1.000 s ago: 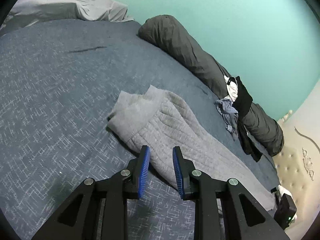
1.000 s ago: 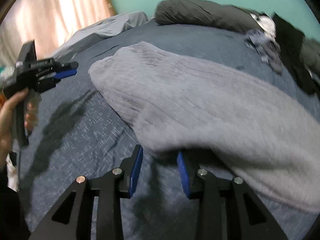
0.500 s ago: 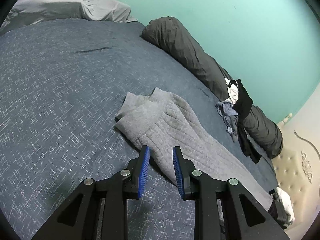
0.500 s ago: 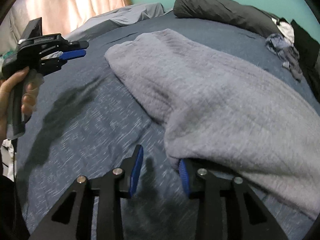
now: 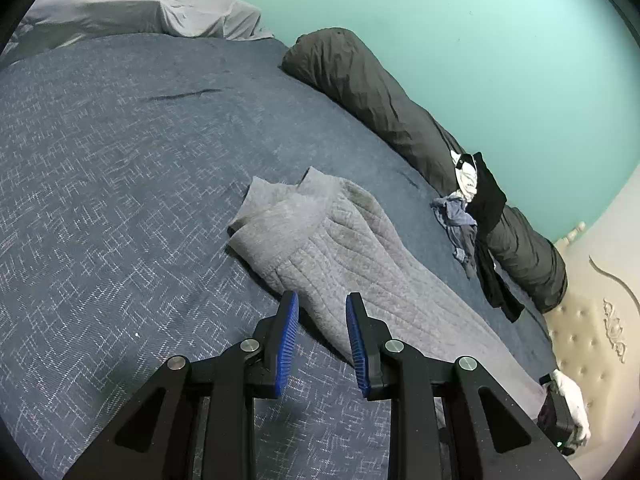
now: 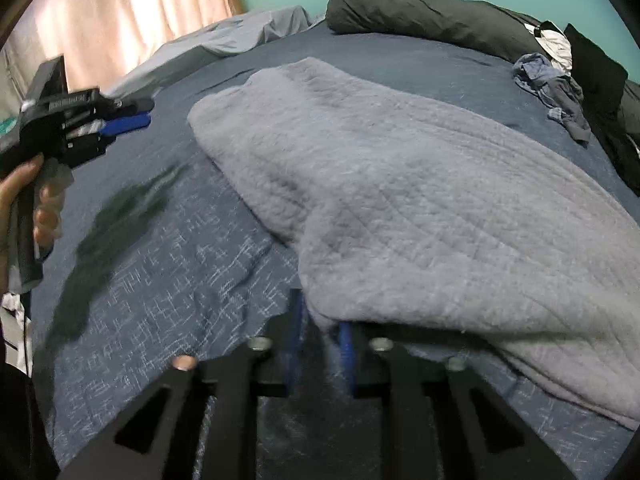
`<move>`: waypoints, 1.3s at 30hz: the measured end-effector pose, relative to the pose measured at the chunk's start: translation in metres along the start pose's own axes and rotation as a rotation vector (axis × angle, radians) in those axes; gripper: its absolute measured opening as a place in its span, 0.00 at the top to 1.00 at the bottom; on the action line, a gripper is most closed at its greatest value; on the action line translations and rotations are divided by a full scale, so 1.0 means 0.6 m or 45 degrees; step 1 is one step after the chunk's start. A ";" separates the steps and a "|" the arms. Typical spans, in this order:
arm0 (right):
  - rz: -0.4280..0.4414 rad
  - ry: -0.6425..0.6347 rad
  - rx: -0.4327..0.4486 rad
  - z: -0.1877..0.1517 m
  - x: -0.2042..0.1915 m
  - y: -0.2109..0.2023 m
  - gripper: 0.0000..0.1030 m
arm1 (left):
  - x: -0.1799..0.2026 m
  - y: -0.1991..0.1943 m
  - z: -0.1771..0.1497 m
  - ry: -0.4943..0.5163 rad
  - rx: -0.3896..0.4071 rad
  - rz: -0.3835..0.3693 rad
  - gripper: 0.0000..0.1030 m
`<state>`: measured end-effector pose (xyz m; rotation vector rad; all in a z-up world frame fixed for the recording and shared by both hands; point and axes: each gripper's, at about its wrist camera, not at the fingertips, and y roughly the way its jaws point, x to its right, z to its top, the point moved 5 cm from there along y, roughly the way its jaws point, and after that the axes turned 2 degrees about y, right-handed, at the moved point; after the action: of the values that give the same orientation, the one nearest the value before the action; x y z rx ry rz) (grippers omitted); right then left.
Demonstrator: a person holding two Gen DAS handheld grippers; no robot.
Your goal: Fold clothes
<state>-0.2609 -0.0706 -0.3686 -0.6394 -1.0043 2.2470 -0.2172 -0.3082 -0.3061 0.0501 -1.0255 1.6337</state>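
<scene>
A grey quilted garment (image 5: pixel 340 240) lies stretched out on the dark blue bedspread (image 5: pixel 120 200), its ribbed hem toward the far left. My left gripper (image 5: pixel 320 320) hovers open just above the garment's near edge with nothing between its blue pads. In the right wrist view the garment (image 6: pixel 420 200) fills the middle, and my right gripper (image 6: pixel 318 332) has its blurred blue pads drawn in on the garment's near edge, with cloth between them. The left gripper (image 6: pixel 124 122) also shows at the far left of that view, held by a hand (image 6: pixel 44 208).
A dark rolled duvet (image 5: pixel 380 92) runs along the teal wall. A small heap of blue-grey, black and white clothes (image 5: pixel 468 208) lies against it. Grey bedding (image 5: pixel 132 12) sits at the far end and a cream tufted headboard (image 5: pixel 592 320) at the right. Curtains (image 6: pixel 120 20) hang at the left.
My right gripper's fingers have narrowed from wide open onto the garment's near edge. The left gripper stays open and has hardly moved.
</scene>
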 end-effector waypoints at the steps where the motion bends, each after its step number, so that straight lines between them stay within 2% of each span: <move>1: -0.004 0.031 0.002 -0.001 0.002 -0.003 0.94 | 0.001 0.000 0.000 0.012 -0.002 0.011 0.74; 9: -0.070 0.140 -0.034 -0.021 0.001 -0.007 0.94 | -0.003 0.004 -0.003 0.045 -0.022 0.062 0.74; 18: -0.199 0.182 -0.005 0.007 0.028 -0.025 0.91 | 0.000 0.012 -0.007 0.056 -0.041 0.059 0.74; 24: -0.190 0.173 -0.030 -0.001 0.022 -0.009 0.91 | -0.002 0.015 -0.008 0.049 -0.047 0.063 0.74; 28: -0.167 0.191 -0.023 -0.013 0.013 -0.013 0.96 | -0.002 0.017 -0.009 0.050 -0.051 0.059 0.74; 33: -0.141 0.172 -0.015 -0.024 -0.008 -0.021 0.97 | -0.002 0.018 -0.010 0.048 -0.053 0.057 0.74; 39: -0.102 0.250 0.018 -0.034 0.021 -0.059 0.97 | -0.005 0.021 -0.011 0.045 -0.061 0.057 0.74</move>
<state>-0.2457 -0.0325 -0.3556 -0.7830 -0.8993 2.0745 -0.2235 -0.3060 -0.3190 -0.0340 -1.0444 1.6438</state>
